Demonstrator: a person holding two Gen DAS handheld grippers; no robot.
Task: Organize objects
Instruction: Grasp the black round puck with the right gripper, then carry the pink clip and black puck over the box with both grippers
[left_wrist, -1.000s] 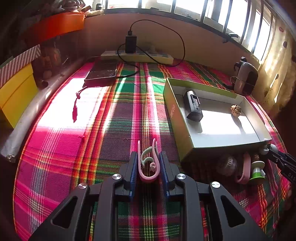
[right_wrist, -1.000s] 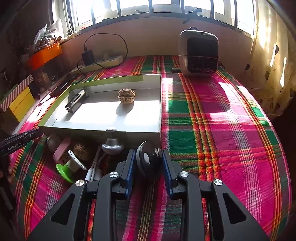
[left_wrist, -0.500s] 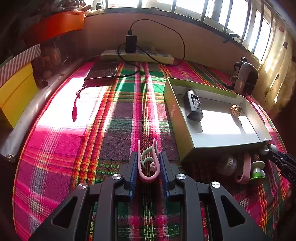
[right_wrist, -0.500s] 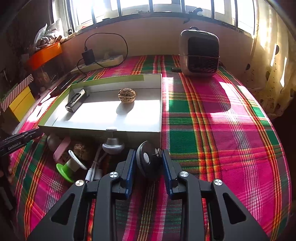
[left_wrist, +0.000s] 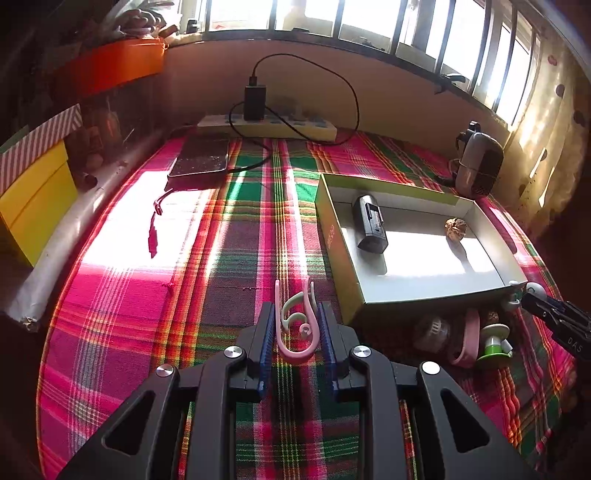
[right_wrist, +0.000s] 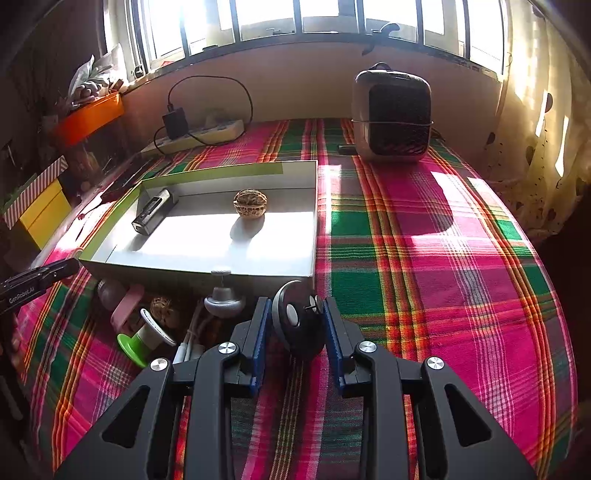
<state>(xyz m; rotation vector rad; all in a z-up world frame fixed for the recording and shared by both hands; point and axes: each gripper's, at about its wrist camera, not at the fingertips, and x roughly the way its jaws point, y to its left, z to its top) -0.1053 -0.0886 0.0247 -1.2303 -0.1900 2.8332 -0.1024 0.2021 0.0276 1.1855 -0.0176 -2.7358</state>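
Left tongs (left_wrist: 296, 325) clenched on a pink U-shaped clip (left_wrist: 295, 328), pads pressing both its sides, above the plaid tabletop (left_wrist: 221, 266). Right tongs (right_wrist: 294, 325) clenched on a black round disc (right_wrist: 299, 325) held on edge. Just left of the right tongs: grey knob (right_wrist: 223, 299), green-and-white spool (right_wrist: 142, 338), walnut (right_wrist: 164, 308). Beyond them, the open box (right_wrist: 236, 267) holds a dark battery pack (right_wrist: 153, 212) and a second walnut (right_wrist: 250, 203). Farther right, a small heater (right_wrist: 391, 118).
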